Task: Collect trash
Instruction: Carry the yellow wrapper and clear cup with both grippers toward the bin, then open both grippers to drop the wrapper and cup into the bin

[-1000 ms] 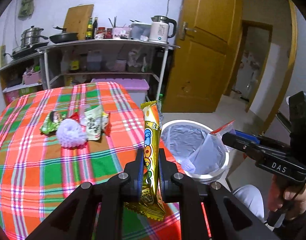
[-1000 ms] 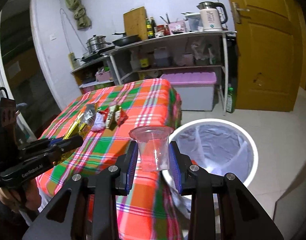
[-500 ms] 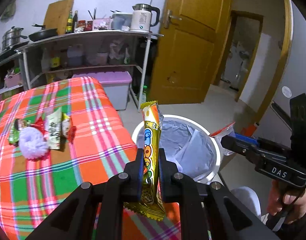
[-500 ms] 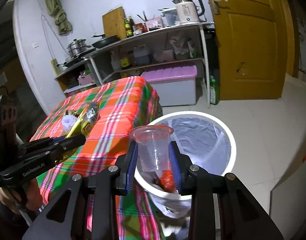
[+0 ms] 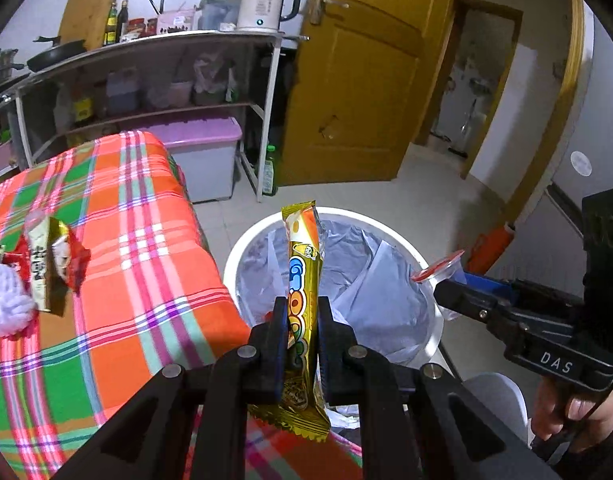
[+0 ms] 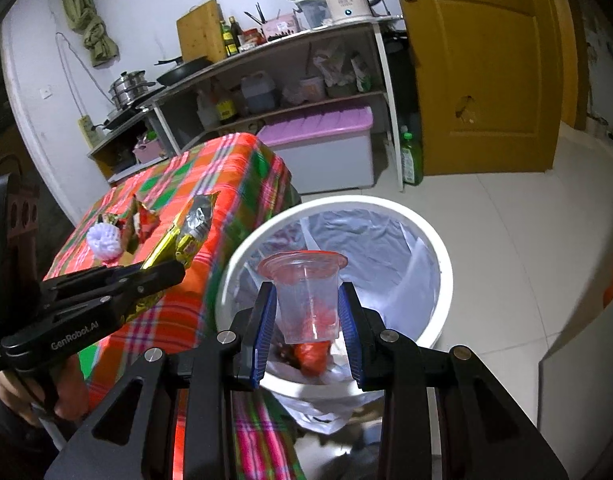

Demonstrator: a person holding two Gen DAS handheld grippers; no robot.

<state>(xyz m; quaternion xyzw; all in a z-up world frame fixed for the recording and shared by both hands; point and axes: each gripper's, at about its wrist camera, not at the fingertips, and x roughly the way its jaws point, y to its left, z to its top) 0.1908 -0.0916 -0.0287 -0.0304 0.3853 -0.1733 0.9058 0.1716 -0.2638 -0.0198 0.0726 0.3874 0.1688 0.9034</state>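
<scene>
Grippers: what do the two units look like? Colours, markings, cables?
Both are black, handheld, with two fingers on linkage arms with silver pivot pins. The left gripper has black pads and white "GenRobot.AI" lettering on its side. The right gripper has ribbed blue pads and white "DAS" lettering, with a thin black cable by the hand.

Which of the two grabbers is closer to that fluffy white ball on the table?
The left. The left gripper, clamping a yellow snack wrapper, hangs at the table edge just beyond the white ball. The right gripper, holding a plastic cup, is out over the bin.
</scene>
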